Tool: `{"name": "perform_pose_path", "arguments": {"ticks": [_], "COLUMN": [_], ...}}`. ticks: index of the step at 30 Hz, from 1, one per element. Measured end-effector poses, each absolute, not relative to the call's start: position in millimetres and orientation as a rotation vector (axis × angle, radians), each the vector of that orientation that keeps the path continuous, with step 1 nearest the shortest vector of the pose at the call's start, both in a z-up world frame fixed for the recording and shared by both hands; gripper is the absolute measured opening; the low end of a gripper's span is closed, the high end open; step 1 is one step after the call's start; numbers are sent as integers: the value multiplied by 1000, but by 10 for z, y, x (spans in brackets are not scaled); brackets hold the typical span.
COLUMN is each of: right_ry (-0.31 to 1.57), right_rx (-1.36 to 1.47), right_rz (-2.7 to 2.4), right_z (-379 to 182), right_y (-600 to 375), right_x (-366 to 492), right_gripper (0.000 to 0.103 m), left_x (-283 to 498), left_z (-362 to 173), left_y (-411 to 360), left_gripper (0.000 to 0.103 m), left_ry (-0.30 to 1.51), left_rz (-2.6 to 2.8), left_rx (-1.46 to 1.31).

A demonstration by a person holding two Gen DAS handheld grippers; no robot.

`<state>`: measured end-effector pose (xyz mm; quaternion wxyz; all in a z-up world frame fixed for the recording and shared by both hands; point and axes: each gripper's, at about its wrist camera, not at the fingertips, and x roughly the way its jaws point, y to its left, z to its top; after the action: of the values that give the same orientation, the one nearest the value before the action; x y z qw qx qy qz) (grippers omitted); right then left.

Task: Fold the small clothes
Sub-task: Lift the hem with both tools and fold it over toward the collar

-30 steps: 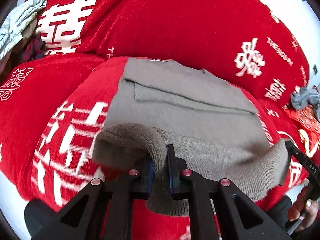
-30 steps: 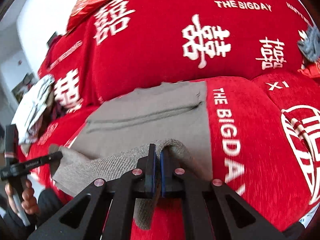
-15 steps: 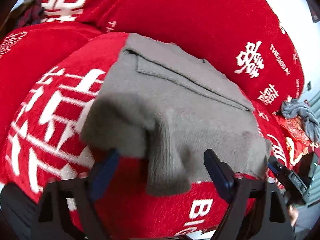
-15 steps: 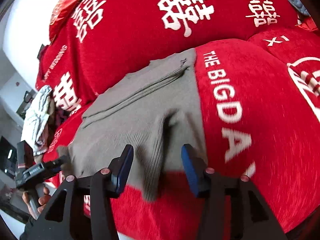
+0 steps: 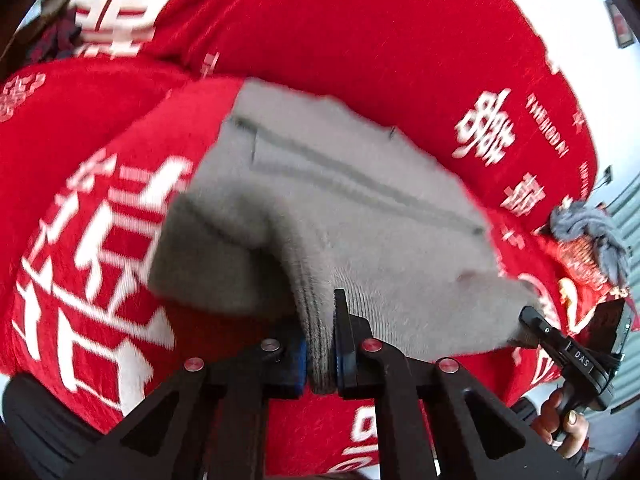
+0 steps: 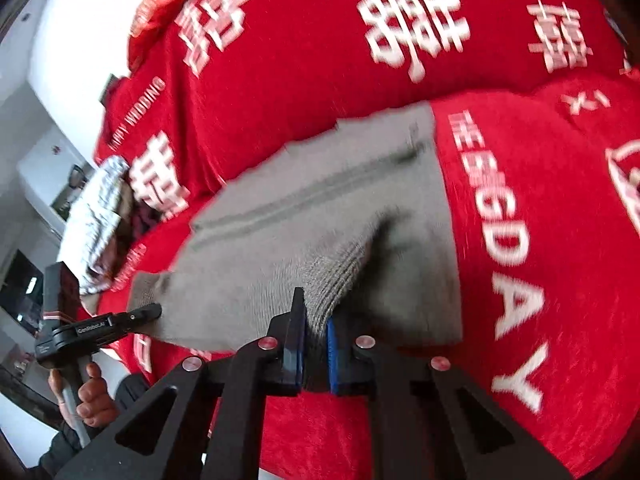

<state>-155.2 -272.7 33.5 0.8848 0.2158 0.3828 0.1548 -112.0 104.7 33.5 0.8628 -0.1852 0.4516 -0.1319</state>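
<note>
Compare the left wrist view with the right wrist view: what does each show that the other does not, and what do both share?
Left wrist only: a crumpled grey cloth lying far right on the red cover.
Right wrist only: a pale bundle of clothes at the left and the words THE BIG DAY.
Both: the grey knit garment on the red cover, its ribbed hem pinched by the left gripper and the right gripper.

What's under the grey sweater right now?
The grey sweater lies on the red sofa cover, whose white lettering shows around it. Whatever sits directly beneath the knit is covered and cannot be seen.
</note>
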Motion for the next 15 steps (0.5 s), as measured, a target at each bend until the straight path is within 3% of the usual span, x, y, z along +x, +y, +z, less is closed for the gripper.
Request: {"name": "perform_pose_path", "arguments": {"ticks": [15], "right_ry": [707], "right_rx": [418], "right_rz": [254], "right_z": [855], "right_y": [-2673], "right_x": [-911], "right_gripper": [8], "left_x": [-437], "left_z": [782], "left_y": [782], "left_gripper": [11], "left_ry": [844], "left_rz": [-179], "left_rx": [-255]}}
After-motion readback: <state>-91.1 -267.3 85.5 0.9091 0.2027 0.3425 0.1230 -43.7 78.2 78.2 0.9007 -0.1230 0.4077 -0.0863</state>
